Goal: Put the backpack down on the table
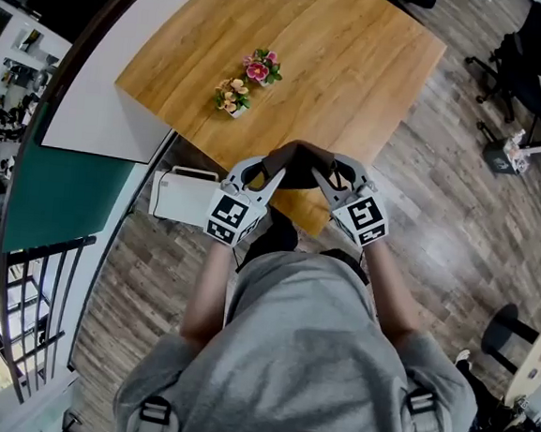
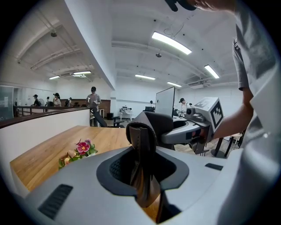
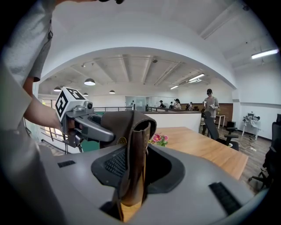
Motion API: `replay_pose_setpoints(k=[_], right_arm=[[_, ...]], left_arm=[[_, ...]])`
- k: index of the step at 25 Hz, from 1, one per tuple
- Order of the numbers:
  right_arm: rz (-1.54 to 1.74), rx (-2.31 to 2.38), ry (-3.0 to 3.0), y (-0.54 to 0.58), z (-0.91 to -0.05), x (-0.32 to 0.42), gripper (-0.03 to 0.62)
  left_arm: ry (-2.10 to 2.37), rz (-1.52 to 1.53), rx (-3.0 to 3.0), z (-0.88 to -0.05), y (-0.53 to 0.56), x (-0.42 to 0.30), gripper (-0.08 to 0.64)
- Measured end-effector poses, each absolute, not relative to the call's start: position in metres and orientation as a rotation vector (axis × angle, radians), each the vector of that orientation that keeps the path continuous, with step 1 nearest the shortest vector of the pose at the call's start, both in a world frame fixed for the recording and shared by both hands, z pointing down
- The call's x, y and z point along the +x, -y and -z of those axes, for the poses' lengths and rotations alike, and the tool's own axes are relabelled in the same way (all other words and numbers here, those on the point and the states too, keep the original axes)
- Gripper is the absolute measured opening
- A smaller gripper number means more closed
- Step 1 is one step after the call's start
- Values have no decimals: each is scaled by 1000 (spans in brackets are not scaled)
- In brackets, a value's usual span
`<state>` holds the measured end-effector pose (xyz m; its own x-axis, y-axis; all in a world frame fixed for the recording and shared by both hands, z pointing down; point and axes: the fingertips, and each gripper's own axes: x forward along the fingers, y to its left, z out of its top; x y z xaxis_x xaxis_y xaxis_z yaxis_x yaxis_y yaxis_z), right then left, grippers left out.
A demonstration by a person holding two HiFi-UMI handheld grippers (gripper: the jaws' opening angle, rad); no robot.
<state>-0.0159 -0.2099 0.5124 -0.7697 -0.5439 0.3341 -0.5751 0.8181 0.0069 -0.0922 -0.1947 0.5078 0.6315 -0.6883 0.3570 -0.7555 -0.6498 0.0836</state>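
A dark brown backpack point(image 1: 298, 166) hangs between my two grippers, over the near edge of the wooden table point(image 1: 360, 58). My left gripper point(image 1: 271, 171) is shut on one brown leather strap point(image 2: 141, 158), which stands upright between its jaws. My right gripper point(image 1: 328, 176) is shut on the other strap point(image 3: 134, 158). In the left gripper view the bag's dark top point(image 2: 156, 125) sits just ahead, with the right gripper point(image 2: 198, 128) beyond it. In the right gripper view the bag point(image 3: 125, 125) hides part of the left gripper point(image 3: 83, 119).
Two small pots of flowers point(image 1: 247, 81) stand on the table's left part. A white box point(image 1: 186, 196) sits on the floor by the table's near-left corner. A white partition point(image 1: 102, 102) runs along the left, and office chairs point(image 1: 529, 54) stand at the far right.
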Motion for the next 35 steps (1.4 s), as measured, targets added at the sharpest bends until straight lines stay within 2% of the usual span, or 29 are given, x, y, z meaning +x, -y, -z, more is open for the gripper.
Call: replay_pose_setpoints(k=[17, 35], right_arm=[[-113, 960, 2613, 227, -518, -51, 115], [-43, 859, 2579, 245, -538, -63, 120]], left_arm=[[1010, -503, 2717, -515, 216, -123, 107], [1038, -564, 2694, -544, 231, -134, 110]])
